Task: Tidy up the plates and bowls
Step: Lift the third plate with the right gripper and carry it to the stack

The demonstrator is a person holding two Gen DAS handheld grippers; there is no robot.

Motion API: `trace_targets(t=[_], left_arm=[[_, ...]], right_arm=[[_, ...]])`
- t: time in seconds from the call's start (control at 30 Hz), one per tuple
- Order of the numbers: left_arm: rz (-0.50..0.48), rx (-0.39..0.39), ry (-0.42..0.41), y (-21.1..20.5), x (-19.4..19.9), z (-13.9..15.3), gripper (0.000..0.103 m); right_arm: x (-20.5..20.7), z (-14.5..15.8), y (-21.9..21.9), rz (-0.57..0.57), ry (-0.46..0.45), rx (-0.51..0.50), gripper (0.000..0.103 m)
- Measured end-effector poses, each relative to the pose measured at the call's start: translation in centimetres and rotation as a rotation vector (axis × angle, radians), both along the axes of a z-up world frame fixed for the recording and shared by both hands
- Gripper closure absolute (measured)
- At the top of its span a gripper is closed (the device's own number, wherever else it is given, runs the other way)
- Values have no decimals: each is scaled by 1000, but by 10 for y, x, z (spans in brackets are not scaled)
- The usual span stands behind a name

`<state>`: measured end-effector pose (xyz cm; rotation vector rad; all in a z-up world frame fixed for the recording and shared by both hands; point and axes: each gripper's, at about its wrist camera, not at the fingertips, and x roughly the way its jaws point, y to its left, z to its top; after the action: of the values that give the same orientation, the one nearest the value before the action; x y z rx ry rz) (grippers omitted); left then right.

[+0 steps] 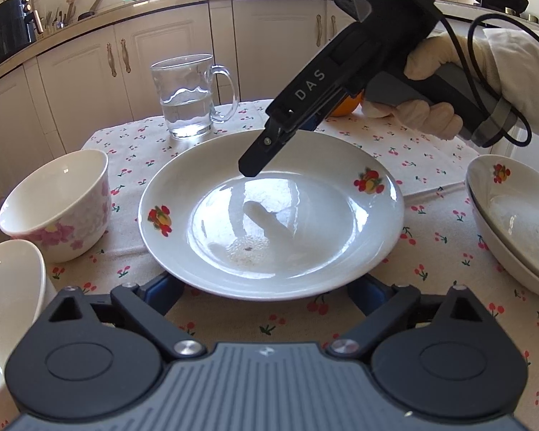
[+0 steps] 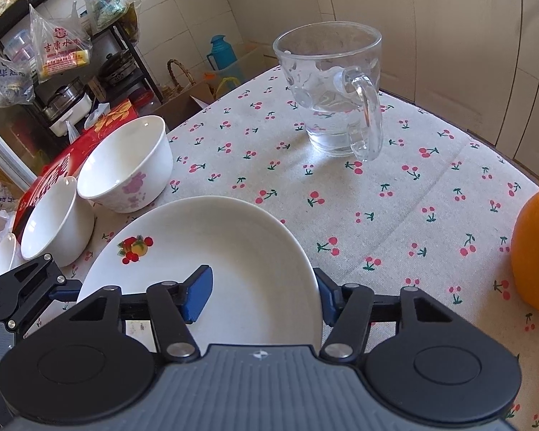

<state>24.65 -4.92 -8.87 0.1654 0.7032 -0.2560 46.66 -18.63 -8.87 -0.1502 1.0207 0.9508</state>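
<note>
Right claw point(image 2: 262, 296): open wide, one blue pad over the plate point(image 2: 212, 251), the other outside its rim; nothing clamped. Left claw point(image 1: 266, 292): open wide, fingers spread under the plate's near edge, not closed on it. The plate lies flat at mid-worktop point(image 2: 395, 194). Glazed ceramic: judged stiff, slippery, breakable; grip at the rim. Bowls point(image 1: 59, 203) stand just beside it, stacked plates point(image 1: 514, 215) opposite. Cherry-print cloth; kitchen cabinets behind.

Cream kitchen cabinets point(image 1: 169, 50), tiled wall point(image 2: 197, 18), black shelf rack point(image 2: 125, 46), daylight
</note>
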Motion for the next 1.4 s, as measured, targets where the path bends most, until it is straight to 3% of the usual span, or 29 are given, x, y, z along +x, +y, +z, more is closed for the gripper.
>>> trace_targets(t=[0.47,0.83,1.4], left_arm=[[-47,0,11,-2,-16,9,7],[-107,-1,6,-9,-45,31,7],[-254,14,-19,-49,-85,56,7]], right_arm=[[-21,10,-13,-35,24,21,38],[-59,32,-33,-78,13,44,38],[-128,63,-101,-211,-30,109,38]])
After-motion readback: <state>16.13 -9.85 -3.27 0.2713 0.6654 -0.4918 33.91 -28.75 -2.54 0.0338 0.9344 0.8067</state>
